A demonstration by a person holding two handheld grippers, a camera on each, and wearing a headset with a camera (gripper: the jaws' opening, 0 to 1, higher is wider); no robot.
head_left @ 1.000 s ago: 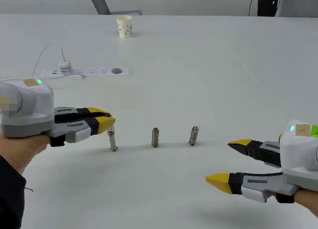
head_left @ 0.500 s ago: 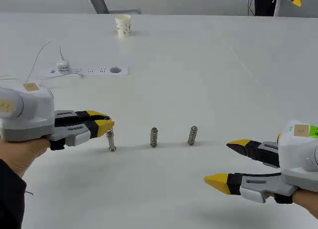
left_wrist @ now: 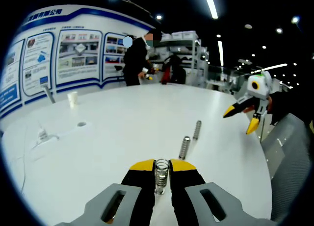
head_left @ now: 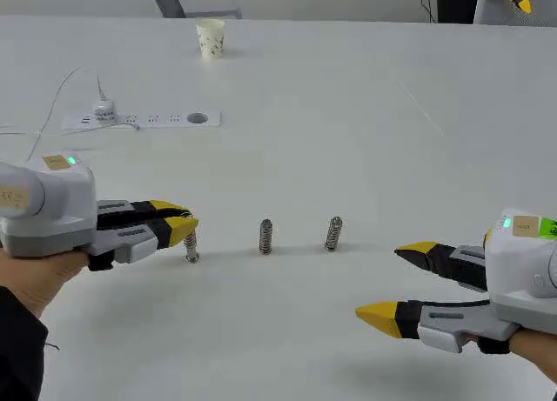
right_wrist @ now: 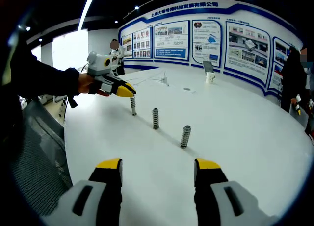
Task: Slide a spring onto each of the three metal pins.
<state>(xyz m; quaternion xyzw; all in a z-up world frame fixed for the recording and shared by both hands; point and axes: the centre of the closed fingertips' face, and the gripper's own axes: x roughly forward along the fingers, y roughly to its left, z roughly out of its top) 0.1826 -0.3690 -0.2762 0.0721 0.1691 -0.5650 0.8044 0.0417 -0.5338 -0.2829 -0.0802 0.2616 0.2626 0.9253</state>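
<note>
1. Right gripper (head_left: 393, 282) first, nearest us and low over the table (head_left: 287, 357): jaws spread wide, nothing between them (idle, and well apart from the row of pins).
2. Left gripper (head_left: 184, 227) next, up beside the left end of the row. In its own view the yellow tips sit on either side of the left spring (left_wrist: 161, 173) and seem to pinch it.
3. That spring rides high on the left pin (head_left: 191, 255). A short bare stretch of metal shows beneath the coils down by the table, so I'd call this one threaded on but not yet pushed home.
4. Middle spring (head_left: 265, 237), just beyond the left gripper's tips: upright, coils reaching the table, nothing touching it. It looks finished.
5. Right spring (head_left: 333, 233), near the middle one: standing free with a slight lean, coils down to the table too. It also looks finished (the pins inside these two are hidden by the coils).
6. Score as I read it: two of three seated, the third in hand. What's left is sliding that last spring down and letting go.
7. Far back, a power strip (head_left: 139, 120) and a paper cup (head_left: 209, 38), both out of play.
</note>
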